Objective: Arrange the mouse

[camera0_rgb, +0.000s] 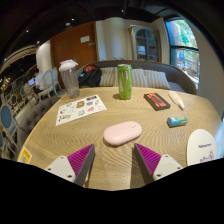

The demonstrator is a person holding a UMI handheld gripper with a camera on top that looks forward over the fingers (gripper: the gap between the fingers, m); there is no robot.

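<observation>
The gripper is spread wide, holding nothing. Just ahead of its fingers, slightly right of centre, a pink mouse lies on the wooden table. Beyond it sit a sticker sheet to the left, a black case to the right, and a green can farthest.

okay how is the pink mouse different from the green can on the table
The mouse is pale pink, low and rounded, lying flat; the green can is tall, cylindrical and stands upright. The mouse lies just ahead of the open gripper and its fingers, which touch nothing; the can stands well beyond it, near the table's far edge. Both rest on the same round wooden table, roughly in line with the gap between the fingers.
</observation>
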